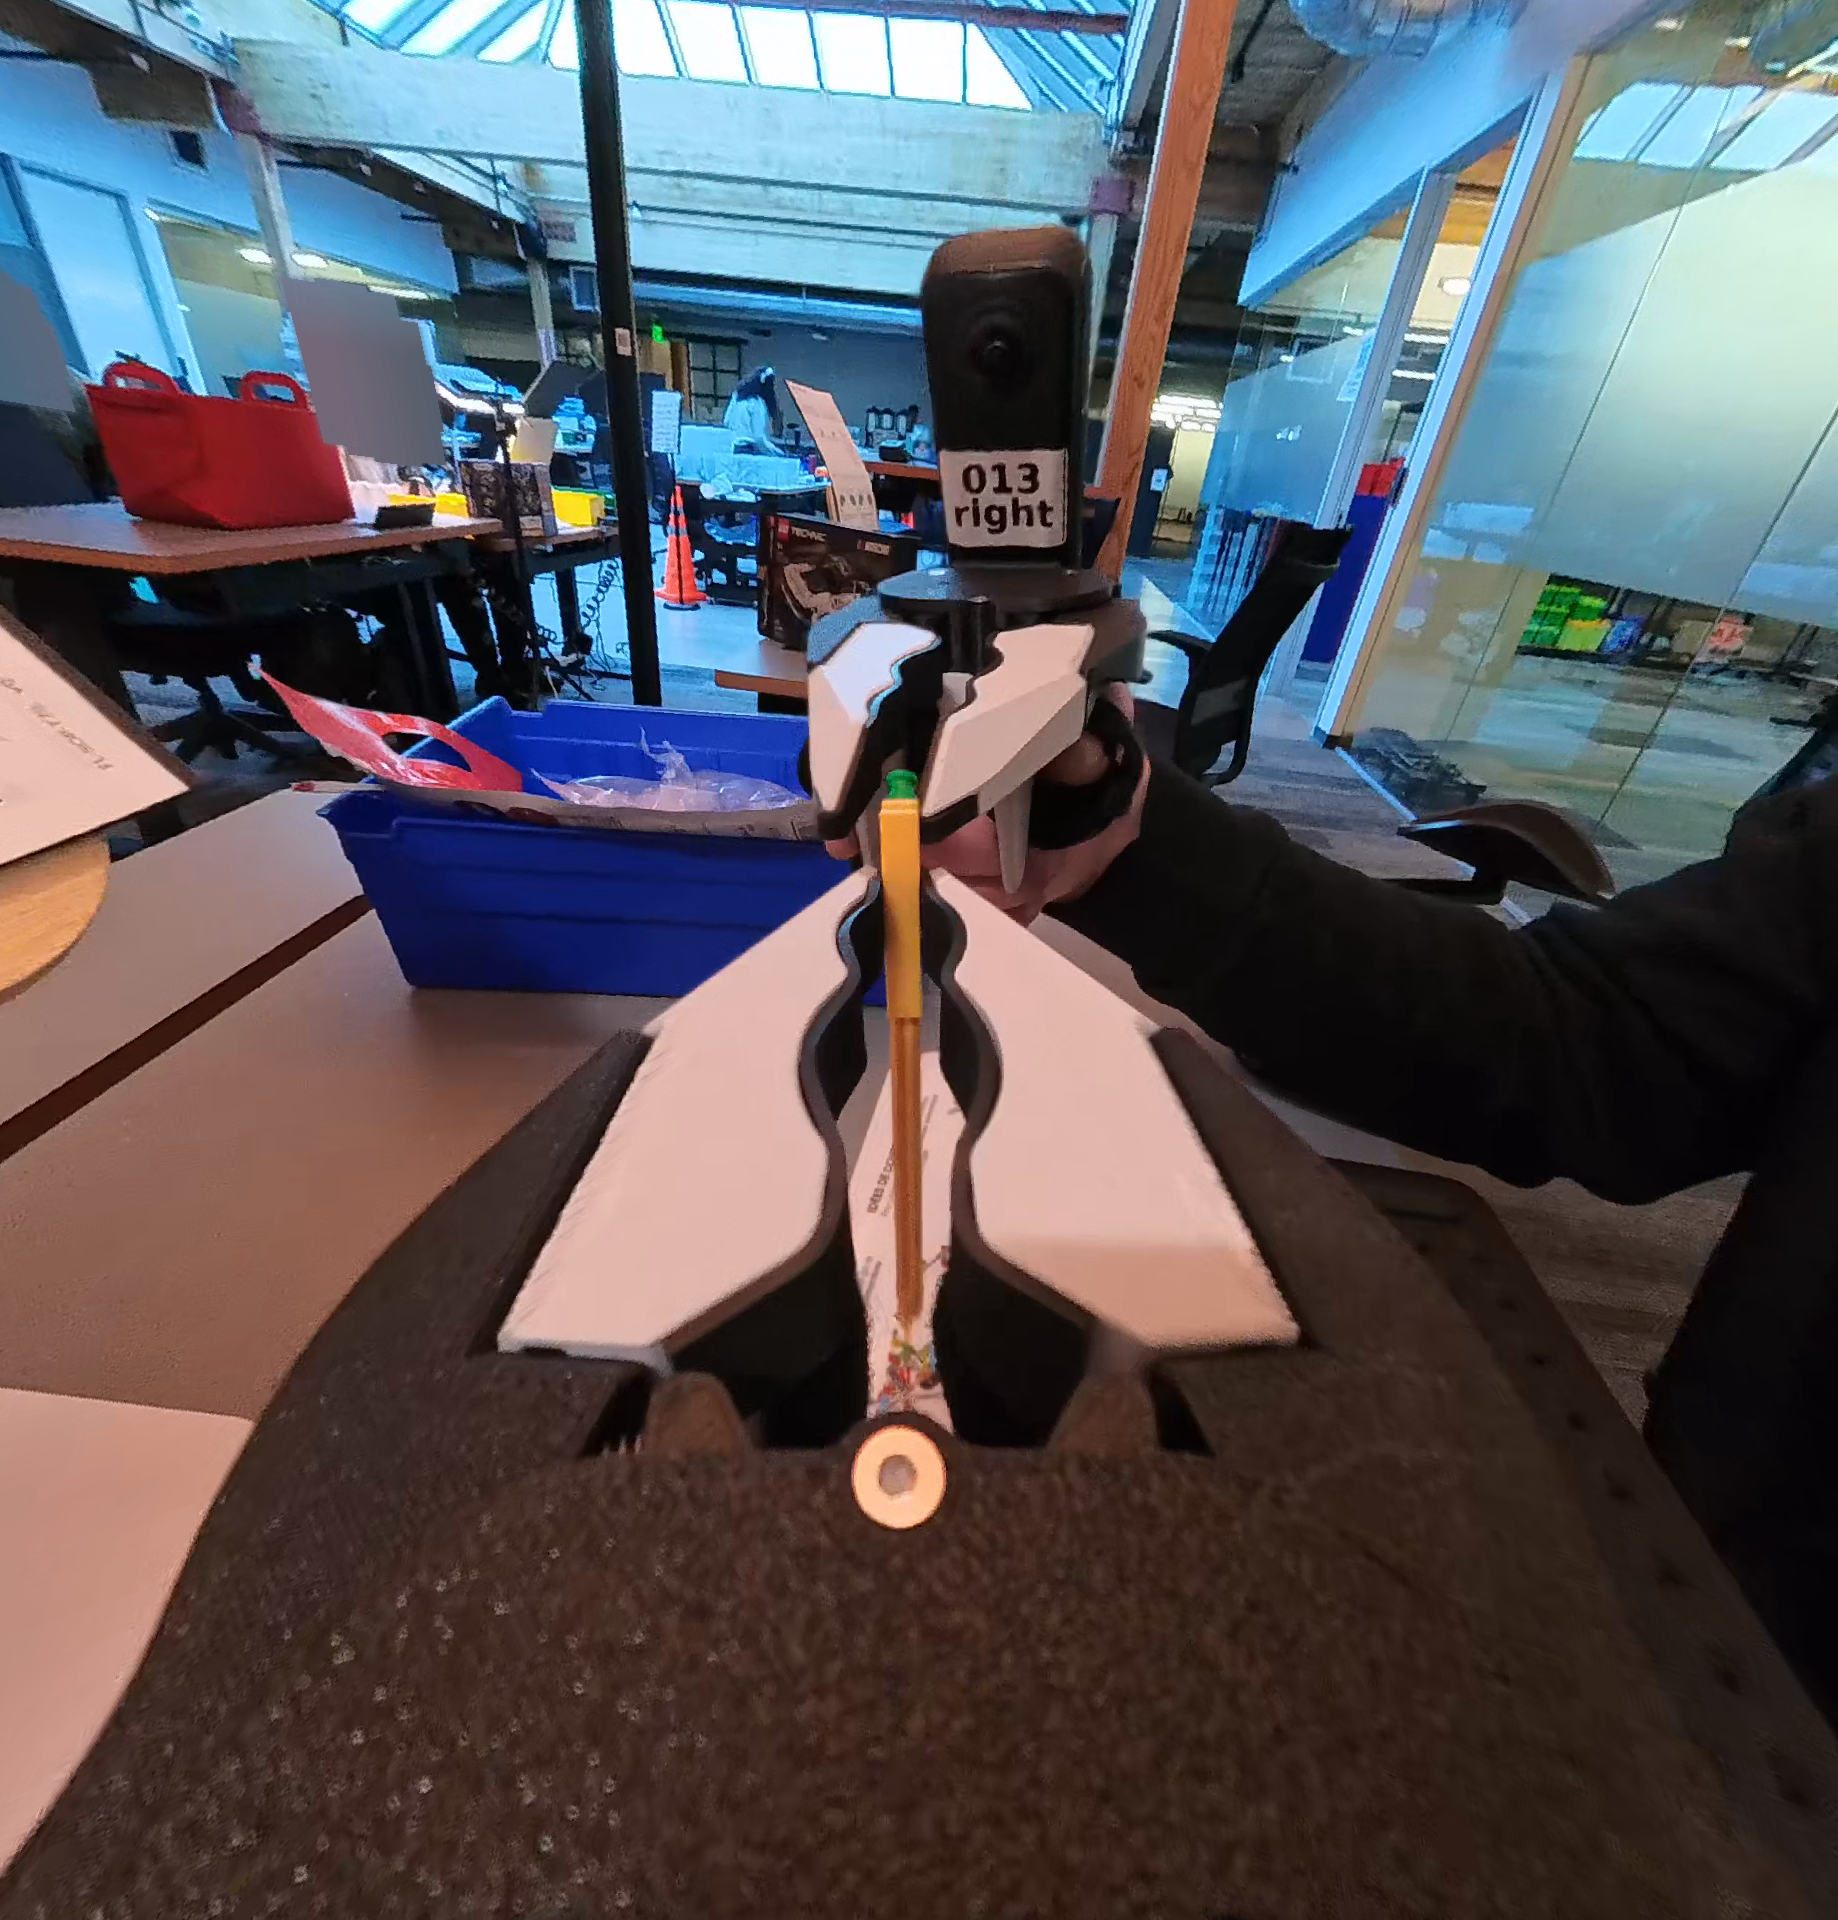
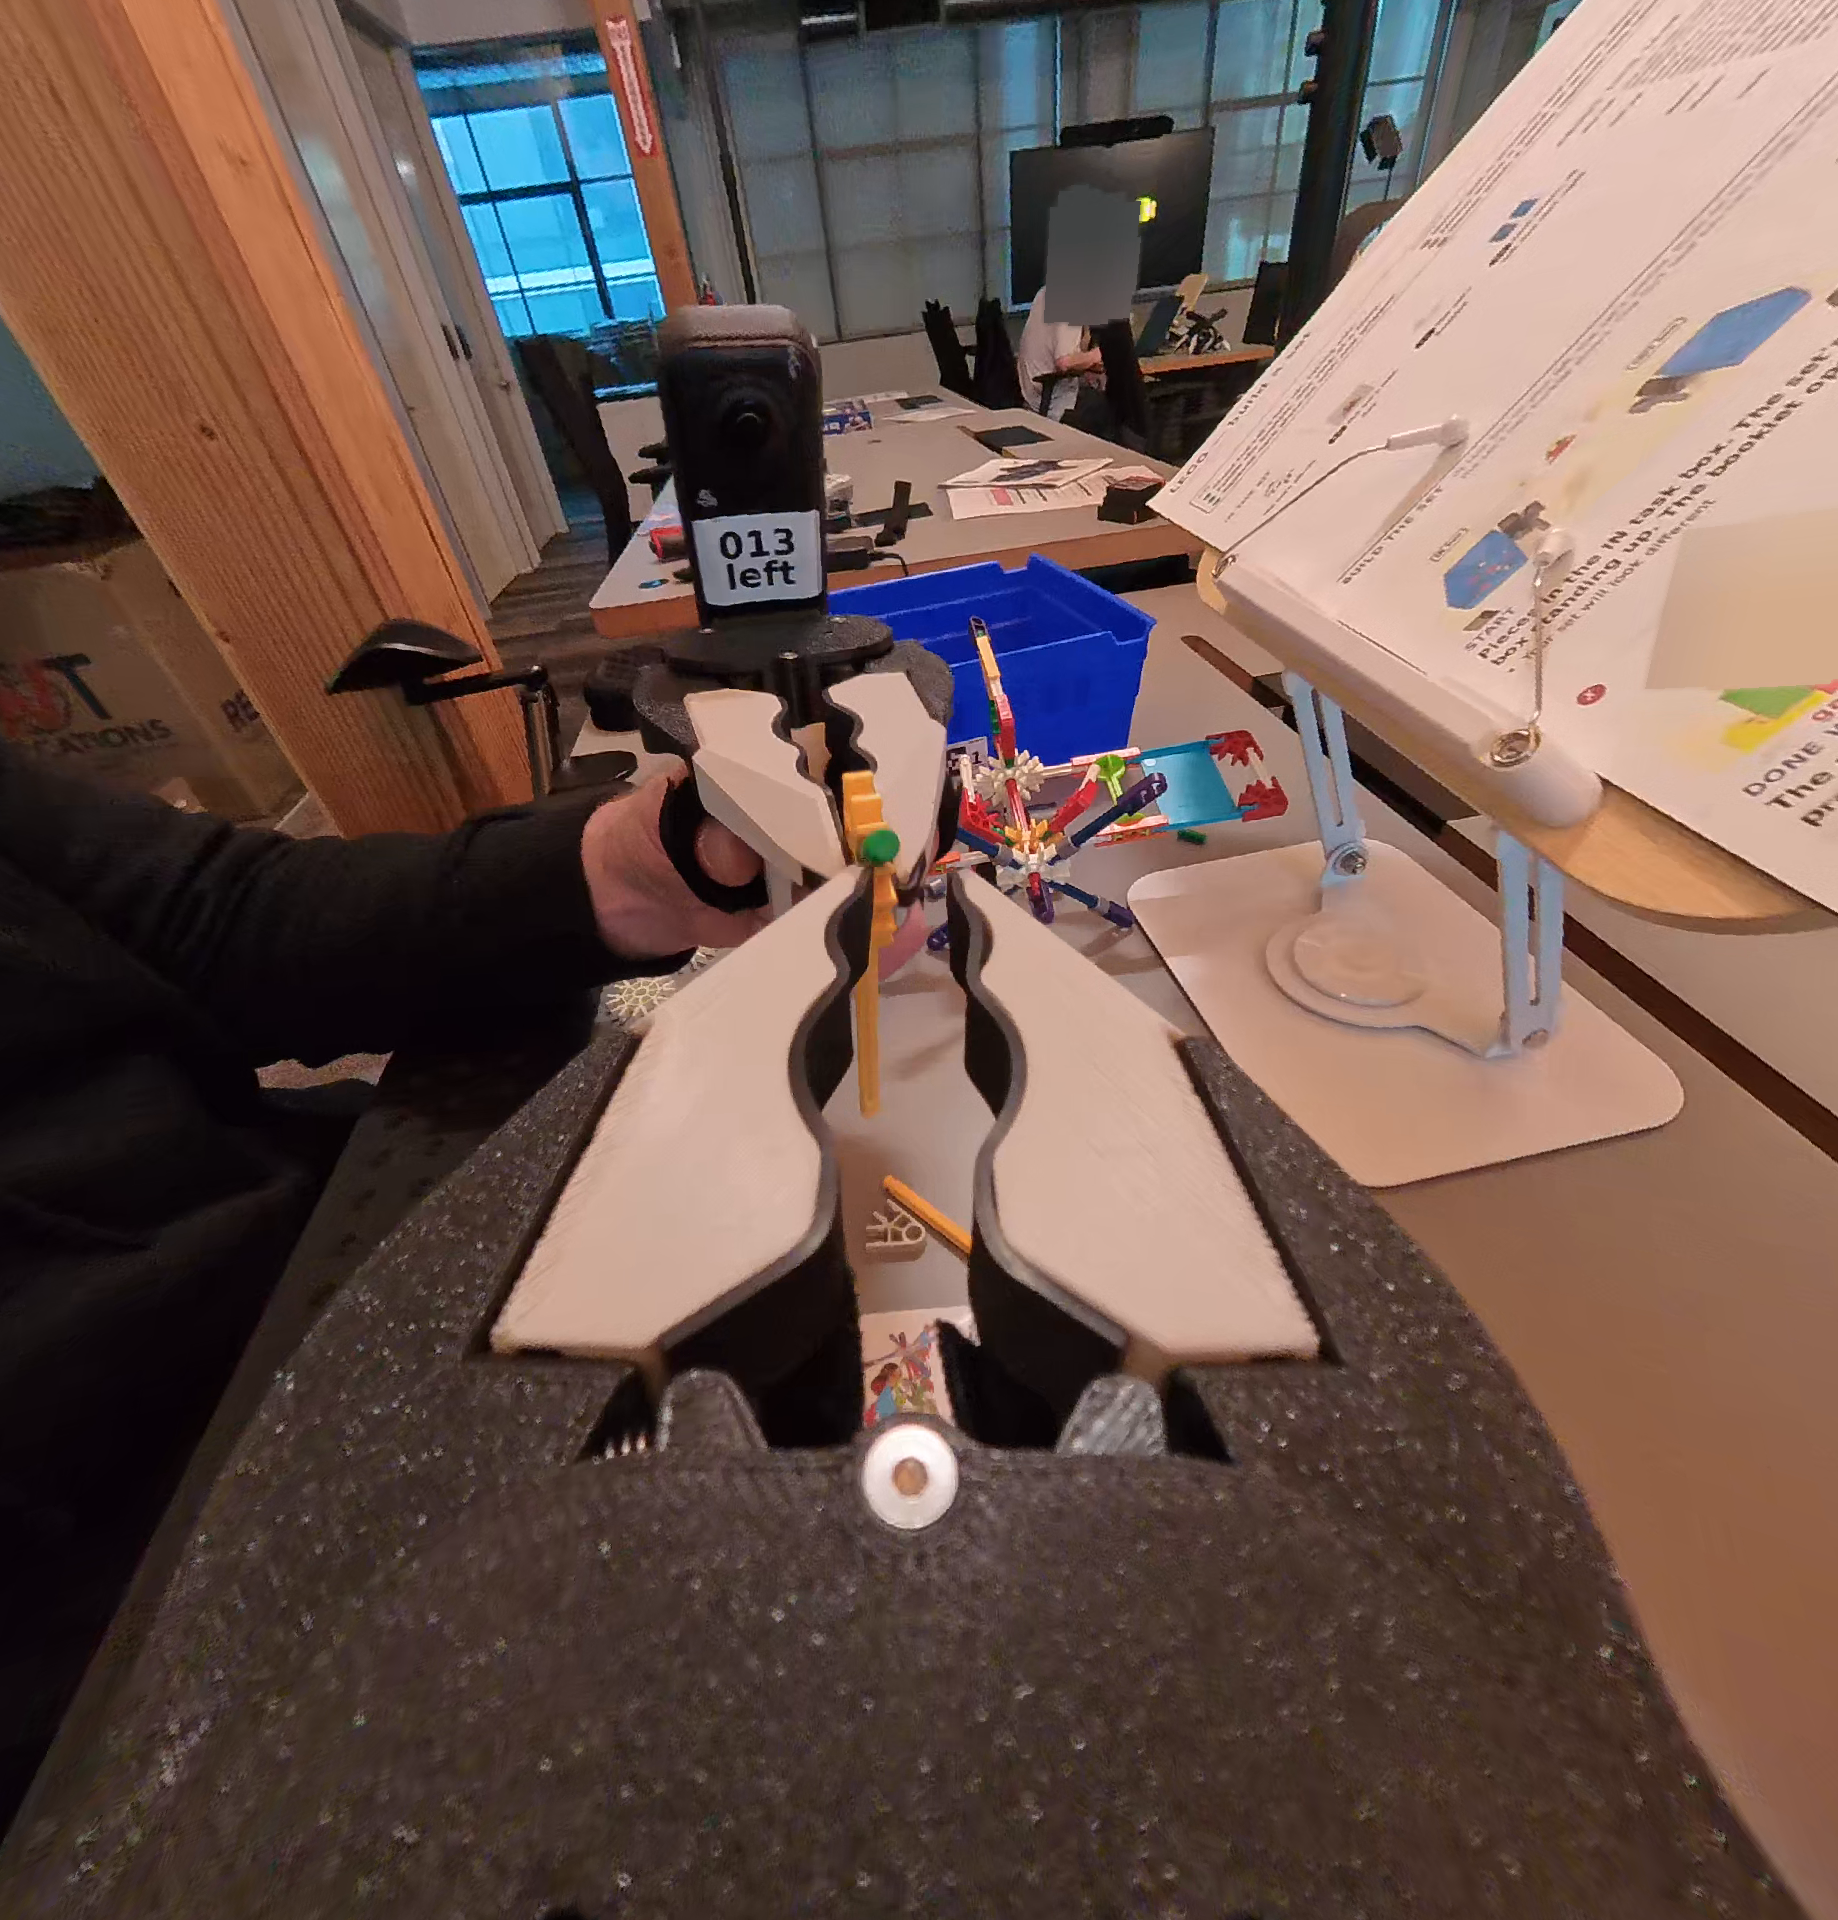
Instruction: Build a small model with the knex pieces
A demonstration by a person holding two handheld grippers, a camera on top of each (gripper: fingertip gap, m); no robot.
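A slim yellow plastic rod [image 1: 902,997] with a green cap, aloft above the worktop [image 1: 271,1143], is being clamped by the left hand-held gripper [image 1: 899,904]; the right hand-held gripper [image 2: 899,883], fingers apart, is touching its capped end, the multicoloured rod-and-connector model [image 2: 1060,821] standing nearby.

Open-plan office/lab: desks [image 1: 219,540], glass partitions [image 1: 1621,416], skylights [image 1: 790,42], wall screen [image 2: 1107,213].
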